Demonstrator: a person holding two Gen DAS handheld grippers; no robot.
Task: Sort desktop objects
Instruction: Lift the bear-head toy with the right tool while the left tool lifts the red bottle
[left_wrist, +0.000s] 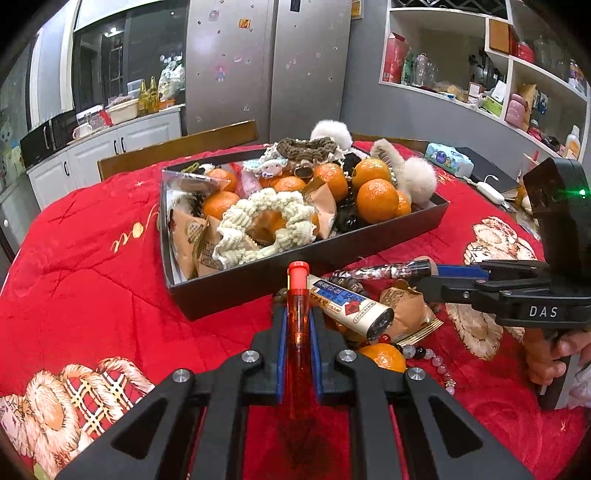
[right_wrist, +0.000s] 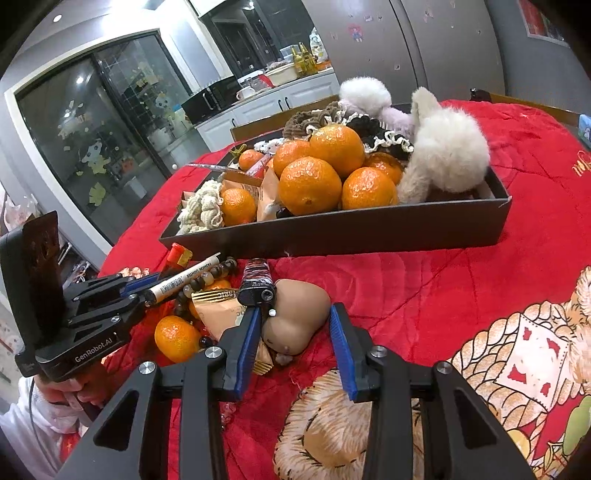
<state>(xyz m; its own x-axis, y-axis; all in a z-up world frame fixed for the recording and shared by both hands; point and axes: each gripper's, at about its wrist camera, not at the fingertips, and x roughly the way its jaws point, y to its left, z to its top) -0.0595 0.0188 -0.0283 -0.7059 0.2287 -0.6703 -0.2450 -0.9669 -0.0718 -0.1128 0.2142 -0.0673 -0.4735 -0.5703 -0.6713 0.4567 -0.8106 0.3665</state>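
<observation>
My left gripper (left_wrist: 298, 317) is shut on a red translucent lighter (left_wrist: 297, 325), held just in front of the black box (left_wrist: 258, 280); it also shows in the right wrist view (right_wrist: 147, 286). My right gripper (right_wrist: 295, 317) is open around a tan squishy toy (right_wrist: 295, 317) on the red cloth. A patterned lighter (right_wrist: 255, 282) lies by its left finger (right_wrist: 247, 339). From the left wrist view the right gripper (left_wrist: 439, 275) sits at the patterned lighter's (left_wrist: 380, 272) end. A white lighter (left_wrist: 351, 304), snack packet (left_wrist: 410, 310), loose orange (left_wrist: 384, 356) and bead bracelet (left_wrist: 432, 356) lie in the pile.
The box holds oranges (right_wrist: 310, 184), knitted scrunchies (left_wrist: 266, 225), fluffy pom-poms (right_wrist: 450, 155) and snack packets. A red quilted cloth (left_wrist: 92, 280) covers the table. Wooden chair backs (left_wrist: 177, 147) stand behind. A tissue pack (left_wrist: 448, 157) and a white cable (left_wrist: 487, 190) lie at the far right.
</observation>
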